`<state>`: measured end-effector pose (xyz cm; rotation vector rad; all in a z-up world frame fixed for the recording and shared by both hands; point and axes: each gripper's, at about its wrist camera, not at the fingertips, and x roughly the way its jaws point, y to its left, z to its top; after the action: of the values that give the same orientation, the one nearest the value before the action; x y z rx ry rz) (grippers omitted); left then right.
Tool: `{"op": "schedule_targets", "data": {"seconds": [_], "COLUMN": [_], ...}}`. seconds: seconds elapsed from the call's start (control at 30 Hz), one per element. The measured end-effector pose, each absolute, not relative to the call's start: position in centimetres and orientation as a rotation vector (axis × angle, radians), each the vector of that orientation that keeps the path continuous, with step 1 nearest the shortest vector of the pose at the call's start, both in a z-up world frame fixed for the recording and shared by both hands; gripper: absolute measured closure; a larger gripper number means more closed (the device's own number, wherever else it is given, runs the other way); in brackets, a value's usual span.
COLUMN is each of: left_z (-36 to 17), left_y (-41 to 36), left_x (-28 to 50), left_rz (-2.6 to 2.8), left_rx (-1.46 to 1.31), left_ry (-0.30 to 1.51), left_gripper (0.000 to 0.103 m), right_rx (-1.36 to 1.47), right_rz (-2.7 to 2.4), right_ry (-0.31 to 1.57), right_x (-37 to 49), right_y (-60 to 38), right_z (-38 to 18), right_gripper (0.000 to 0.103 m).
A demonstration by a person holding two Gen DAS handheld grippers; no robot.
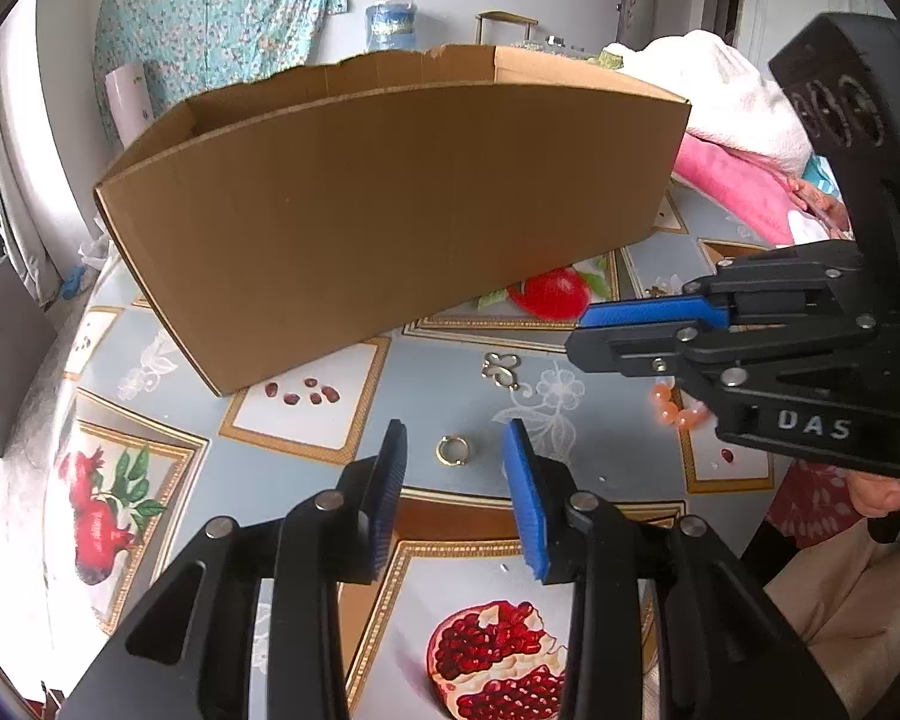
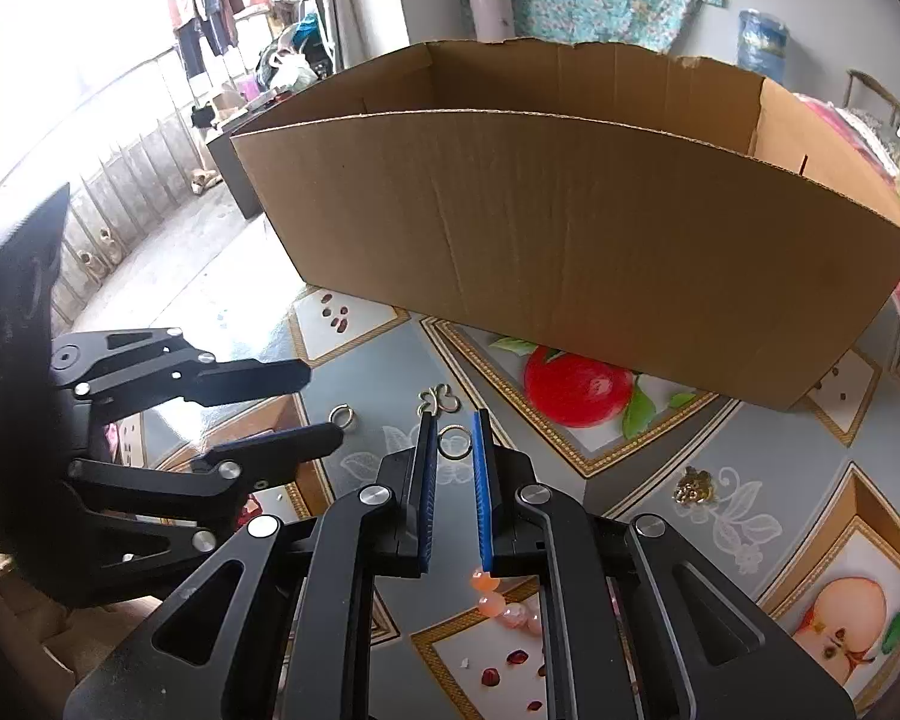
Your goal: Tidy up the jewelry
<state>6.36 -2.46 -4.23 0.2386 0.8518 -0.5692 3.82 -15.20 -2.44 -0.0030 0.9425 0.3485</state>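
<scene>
A large open cardboard box [image 1: 390,210] [image 2: 570,228] stands on the patterned tablecloth. My left gripper [image 1: 456,450] is open, its fingers either side of a gold ring [image 1: 453,450] on the cloth; that ring also shows in the right wrist view [image 2: 343,417]. My right gripper [image 2: 455,438] [image 1: 582,327] is open by a narrow gap over a thin ring [image 2: 455,441]. A gold butterfly clasp [image 1: 501,369] [image 2: 440,399] lies between the grippers. An orange bead bracelet [image 1: 675,411] [image 2: 504,600] lies under the right gripper. A gold brooch [image 2: 695,487] lies to the right.
The tablecloth [image 1: 306,420] has fruit prints. Pink and white blankets [image 1: 732,138] lie right of the box. A floral cloth [image 1: 210,12] hangs on the back wall. The table's left edge drops to the floor [image 2: 168,264].
</scene>
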Motion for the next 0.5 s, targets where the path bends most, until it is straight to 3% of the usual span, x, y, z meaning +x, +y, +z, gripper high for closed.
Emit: {"op": "schedule_targets", "data": {"seconds": [0.1,0.2,0.3,0.5], "left_z": [-4.6,-5.1,-5.1,-5.2], "left_y": [-2.1,-2.0,-2.4,-3.6], "left_x": [6.9,7.3,7.4,6.5], "left_rz": [-0.586,-0.6,-0.605,-0.594], "left_rx": [0.22,0.213,0.238,0.337], "left_ry": [0.865,0.876,0.867,0.821], "left_gripper": [0.072,0.083,0.088,0.093], "right_rx": [0.002,0.007,0.011,0.019], "right_rz": [0.352,0.354,0.353,0.353], "right_ry": [0.944,0.946,0.947,0.949], "right_x": [3.9,4.1,4.4,4.8], "right_y": [-15.3,-15.5,-15.7,-15.9], "right_z": [-2.5,-2.4,-2.5,-2.5], "right_gripper": [0.093,0.093,0.093,0.093]}}
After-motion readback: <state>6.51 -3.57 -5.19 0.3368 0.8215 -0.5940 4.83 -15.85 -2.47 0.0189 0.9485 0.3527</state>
